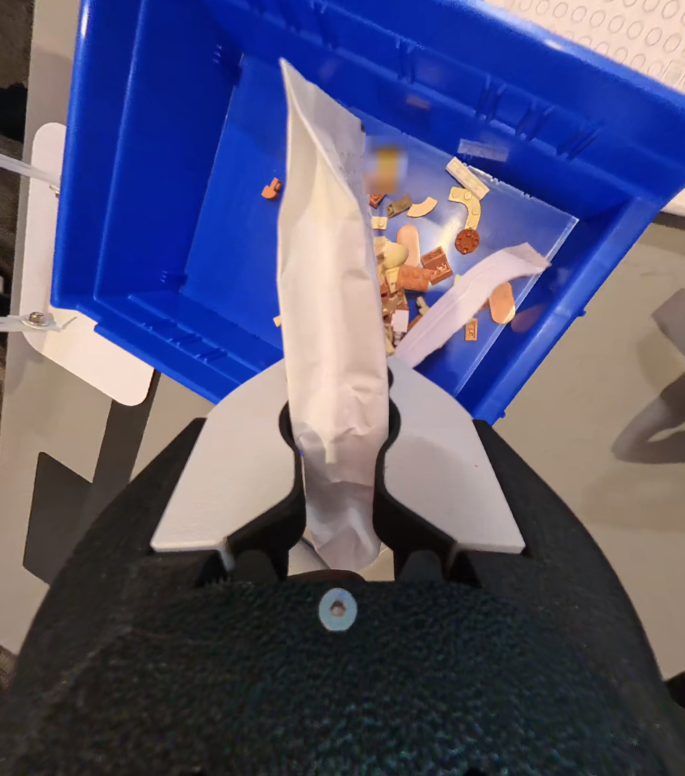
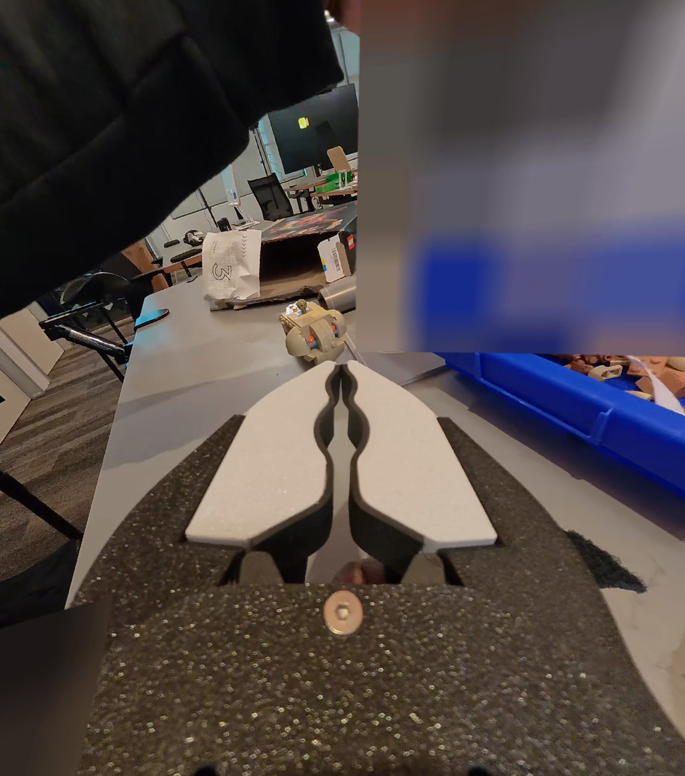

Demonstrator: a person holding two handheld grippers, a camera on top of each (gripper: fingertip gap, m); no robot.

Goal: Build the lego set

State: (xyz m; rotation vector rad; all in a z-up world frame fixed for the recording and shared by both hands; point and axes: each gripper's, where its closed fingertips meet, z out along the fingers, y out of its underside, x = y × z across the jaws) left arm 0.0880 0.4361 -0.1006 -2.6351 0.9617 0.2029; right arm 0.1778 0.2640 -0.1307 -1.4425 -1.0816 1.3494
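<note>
A grey table (image 2: 189,403) is seen under both grippers. A blue bin (image 1: 130,201) is sat on it, directly ahead of and below the left gripper (image 1: 338,378), and to the right of the right gripper (image 2: 342,368).

A white paper bag (image 1: 328,294) is clamped between the left gripper's 2 fingers (image 1: 248,453), pinched at its crumpled lower end; its far end is hung over the bin interior. A torn white paper strip (image 1: 458,302) is laid in the bin just right of the bag.

Small tan and brown bricks (image 1: 416,268) are scattered on the bin floor, mostly just right of the bag; 1 brown piece (image 1: 271,189) is left of it.

The right gripper is clenched, tips met on nothing, above the table. A tan brick-built model (image 2: 313,331) is stood on the table just ahead of its tips, not touched. Farther ahead a crumpled white paper bag (image 2: 231,264) is propped against flattened cardboard (image 2: 290,273). A dark sleeve (image 2: 101,126) is seen above left of the right gripper.
</note>
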